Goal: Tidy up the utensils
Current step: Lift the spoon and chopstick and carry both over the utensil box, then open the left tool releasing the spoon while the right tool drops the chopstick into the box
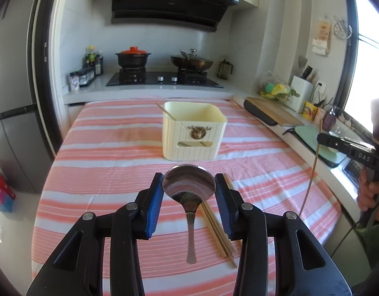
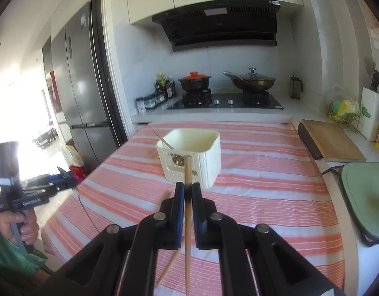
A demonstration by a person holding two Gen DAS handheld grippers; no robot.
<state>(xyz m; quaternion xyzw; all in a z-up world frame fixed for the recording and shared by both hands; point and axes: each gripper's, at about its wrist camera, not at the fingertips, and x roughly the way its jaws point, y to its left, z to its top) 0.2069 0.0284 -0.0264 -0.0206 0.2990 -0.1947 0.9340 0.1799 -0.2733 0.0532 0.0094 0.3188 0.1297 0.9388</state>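
The left gripper points level at the holder, its jaws clamping the spoon by its bowl, above chopsticks on the cloth. The right gripper, raised, pinches one chopstick upright near the holder.

Spoon sits between the left claw's fingers, loose chopsticks on the cloth just right of it, holder ahead with 1 chopstick inside. Right claw pinches another chopstick, holder beyond.
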